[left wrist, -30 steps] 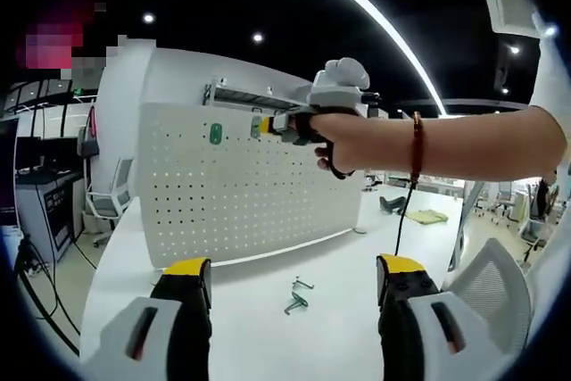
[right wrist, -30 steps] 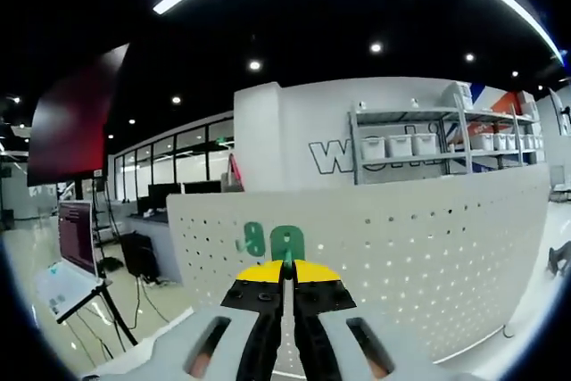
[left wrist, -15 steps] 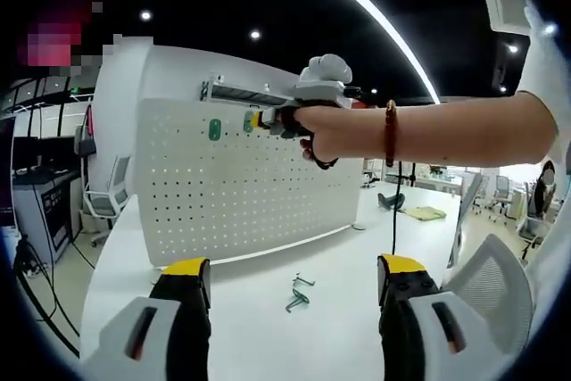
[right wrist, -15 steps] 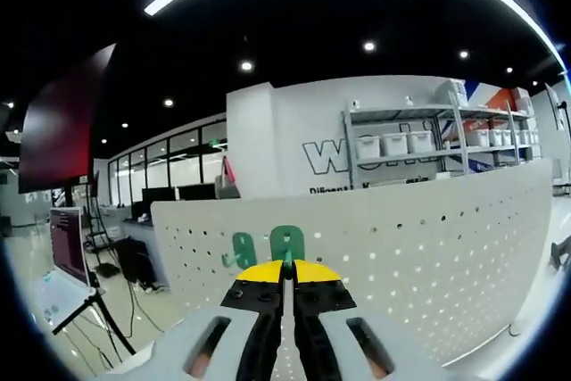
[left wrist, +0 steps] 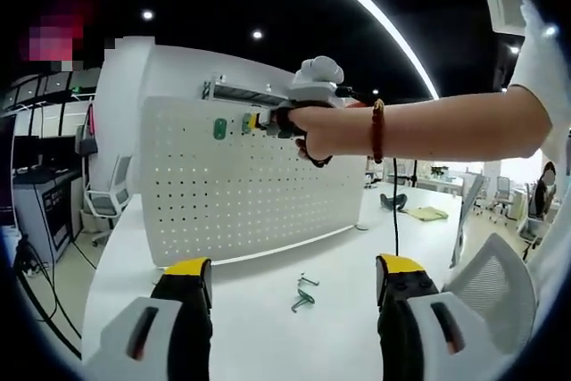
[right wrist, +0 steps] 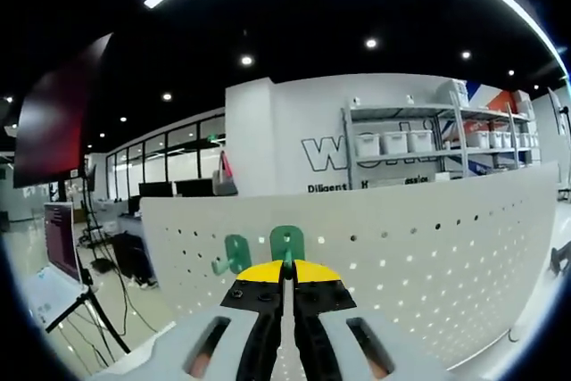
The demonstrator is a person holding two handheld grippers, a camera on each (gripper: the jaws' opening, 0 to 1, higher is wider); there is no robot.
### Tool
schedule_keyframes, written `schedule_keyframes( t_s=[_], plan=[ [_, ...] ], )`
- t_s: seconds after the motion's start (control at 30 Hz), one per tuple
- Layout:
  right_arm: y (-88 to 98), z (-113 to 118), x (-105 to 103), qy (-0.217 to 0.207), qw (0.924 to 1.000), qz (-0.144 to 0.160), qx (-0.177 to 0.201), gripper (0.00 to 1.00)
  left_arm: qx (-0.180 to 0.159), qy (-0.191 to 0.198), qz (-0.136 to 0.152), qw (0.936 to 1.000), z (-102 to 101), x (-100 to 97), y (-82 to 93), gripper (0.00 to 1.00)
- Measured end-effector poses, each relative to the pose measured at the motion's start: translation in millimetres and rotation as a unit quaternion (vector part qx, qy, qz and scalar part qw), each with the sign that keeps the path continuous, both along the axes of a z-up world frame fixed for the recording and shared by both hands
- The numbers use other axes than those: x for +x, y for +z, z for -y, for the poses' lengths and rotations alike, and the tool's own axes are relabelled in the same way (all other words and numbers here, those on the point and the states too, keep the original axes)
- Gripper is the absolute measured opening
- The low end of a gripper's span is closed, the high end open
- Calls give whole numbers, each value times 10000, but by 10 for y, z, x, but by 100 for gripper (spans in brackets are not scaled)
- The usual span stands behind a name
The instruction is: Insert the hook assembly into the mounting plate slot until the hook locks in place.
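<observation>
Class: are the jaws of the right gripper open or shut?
Shut. In the right gripper view the right gripper has its jaws together on a green hook against the white pegboard.

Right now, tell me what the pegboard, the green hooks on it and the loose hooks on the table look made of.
Pegboard: likely white painted sheet metal, thin, evenly punched holes, matte; could be plastic.
Green hook at the right gripper tips, and its neighbour: probably moulded plastic, flat solid colour, rounded edges.
Loose hooks on the table: seemingly bare wire, thin, grey; too small to confirm.
</observation>
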State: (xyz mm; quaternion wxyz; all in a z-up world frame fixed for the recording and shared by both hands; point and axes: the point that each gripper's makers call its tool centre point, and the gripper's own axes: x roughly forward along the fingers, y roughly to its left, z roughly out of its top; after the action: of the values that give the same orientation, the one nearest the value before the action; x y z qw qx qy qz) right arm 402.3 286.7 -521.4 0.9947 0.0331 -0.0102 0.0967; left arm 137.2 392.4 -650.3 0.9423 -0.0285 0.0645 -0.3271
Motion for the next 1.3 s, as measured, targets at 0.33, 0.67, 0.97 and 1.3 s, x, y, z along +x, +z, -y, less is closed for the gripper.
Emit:
schedule_keyframes(
  t_s=[0.33,0.67,0.97,1.3],
  plan=[
    [-34,-8,89,-48,9999,-96,114,1,-38,94,-28,9999,-64,3,-17,76],
    [-111,-17,105,-200,9996,-178,-72,1,-46,122,-43,9999,-98,14,-28,76],
    [-125,-56,116,-315,9991,-275,-100,2,-51,171,-67,9998,-140,16,-42,76],
    [-9,-79,199,-75,9991,-259,-322,4,-20,99,-56,9999,-106,22,-31,76]
  ],
)
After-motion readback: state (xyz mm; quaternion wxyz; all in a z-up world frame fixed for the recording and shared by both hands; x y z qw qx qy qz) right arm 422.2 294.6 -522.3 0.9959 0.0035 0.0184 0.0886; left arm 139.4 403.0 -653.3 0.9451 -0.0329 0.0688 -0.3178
